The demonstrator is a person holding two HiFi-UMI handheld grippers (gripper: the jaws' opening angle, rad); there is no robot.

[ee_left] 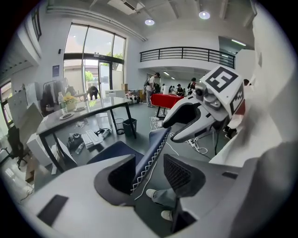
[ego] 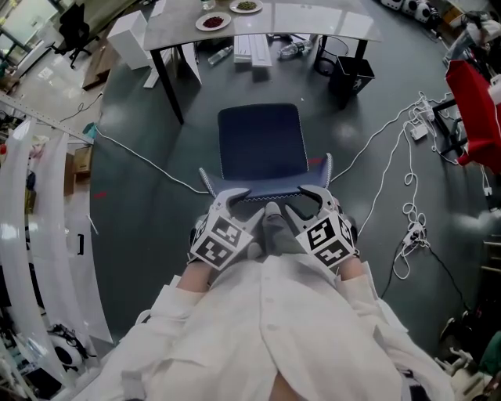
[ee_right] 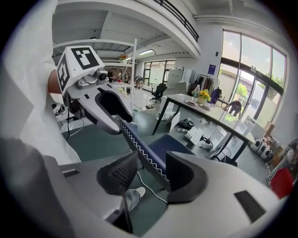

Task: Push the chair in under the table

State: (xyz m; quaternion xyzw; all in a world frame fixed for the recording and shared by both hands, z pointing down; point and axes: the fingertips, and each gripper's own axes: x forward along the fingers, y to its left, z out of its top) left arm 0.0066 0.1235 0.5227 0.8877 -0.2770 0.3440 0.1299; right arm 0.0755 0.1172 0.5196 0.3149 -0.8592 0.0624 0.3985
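Navy chair (ego: 261, 145) stands before the far table (ego: 313, 19), not yet under it, with our left gripper (ego: 231, 197) and right gripper (ego: 317, 196) gaping astride its backrest (ego: 266, 190), unclamped, so next we'd grip and push.

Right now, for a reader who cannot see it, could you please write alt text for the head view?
Seen from above, a person in a white coat holds the left tool and right tool with open jaws straddling the backrest of a dark blue chair. It stands short of a grey table bearing two plates.
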